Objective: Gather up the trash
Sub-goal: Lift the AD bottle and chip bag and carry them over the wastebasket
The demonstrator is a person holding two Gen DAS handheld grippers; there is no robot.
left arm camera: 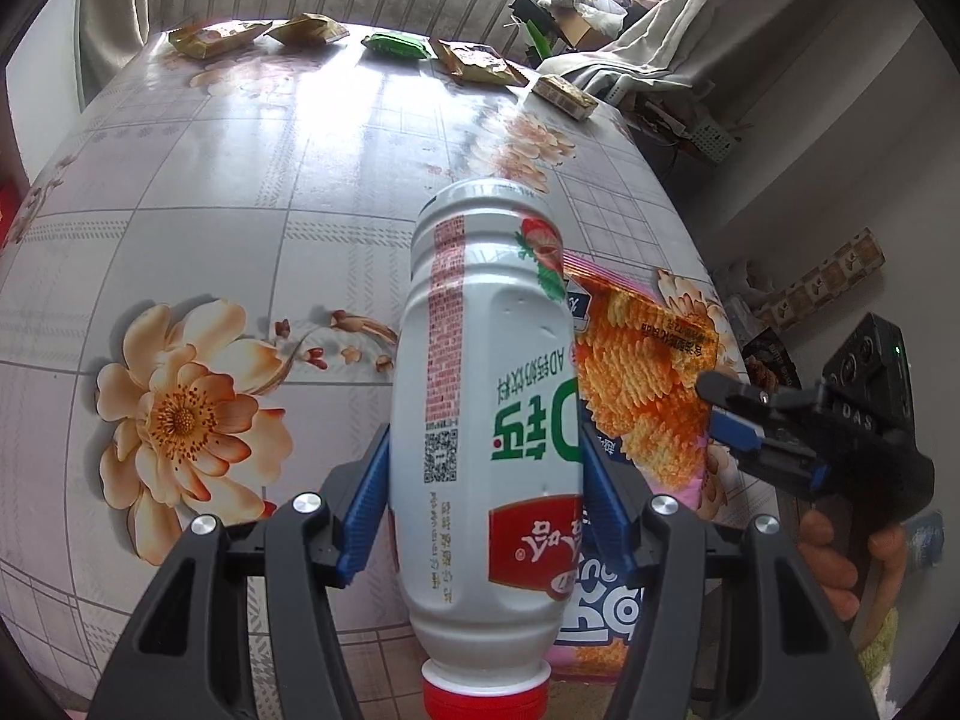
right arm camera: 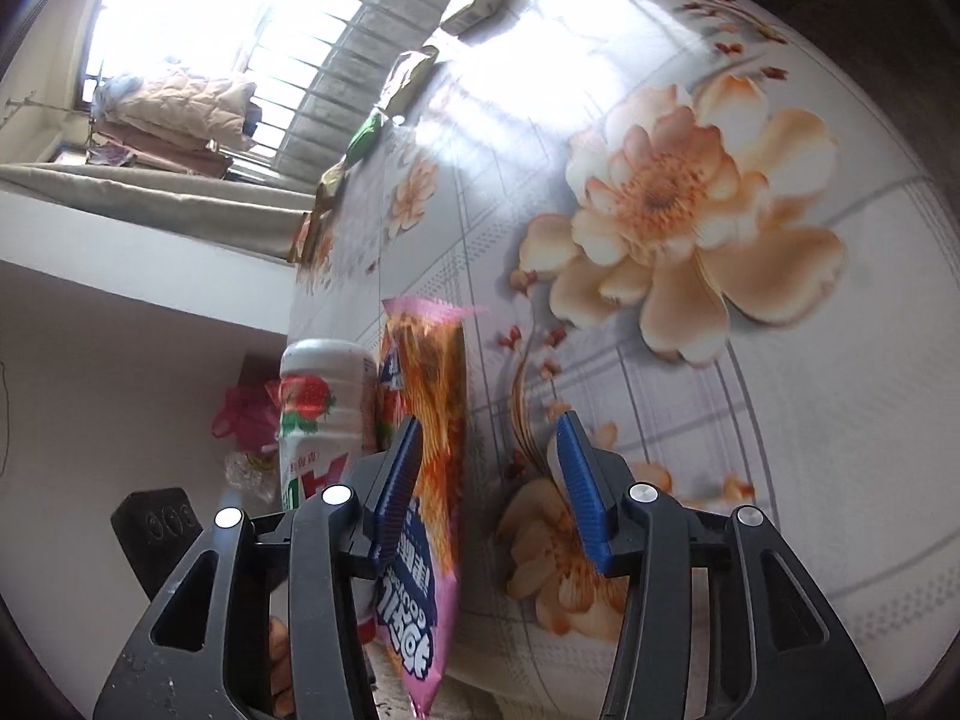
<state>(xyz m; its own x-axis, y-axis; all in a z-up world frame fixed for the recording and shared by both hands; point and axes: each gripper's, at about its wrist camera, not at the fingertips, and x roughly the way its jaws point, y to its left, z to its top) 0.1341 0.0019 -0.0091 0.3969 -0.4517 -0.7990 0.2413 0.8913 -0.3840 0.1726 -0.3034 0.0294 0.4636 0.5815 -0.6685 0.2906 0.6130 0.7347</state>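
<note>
My left gripper point(left arm camera: 485, 438) is shut on a white plastic drink bottle point(left arm camera: 480, 390) with a red cap, its blue pads pressing both sides. The bottle hangs cap-end toward me over the flowered table point(left arm camera: 240, 210). Behind it an orange and pink chip bag point(left arm camera: 648, 372) lies near the table's right edge. My right gripper point(left arm camera: 714, 405) is at that bag's right side. In the right wrist view the right gripper point(right arm camera: 489, 423) is open; the chip bag point(right arm camera: 432, 420) lies along its left pad and the other pad stands apart from it. The bottle point(right arm camera: 318, 414) shows just beyond.
Several snack packets point(left arm camera: 312, 30), a green packet point(left arm camera: 396, 45) and a small box point(left arm camera: 564, 96) line the table's far edge under the barred window. Draped bedding and clutter fill the right side. A pink bag point(right arm camera: 240, 414) sits on the floor. A hand point(left arm camera: 840, 564) holds the right gripper.
</note>
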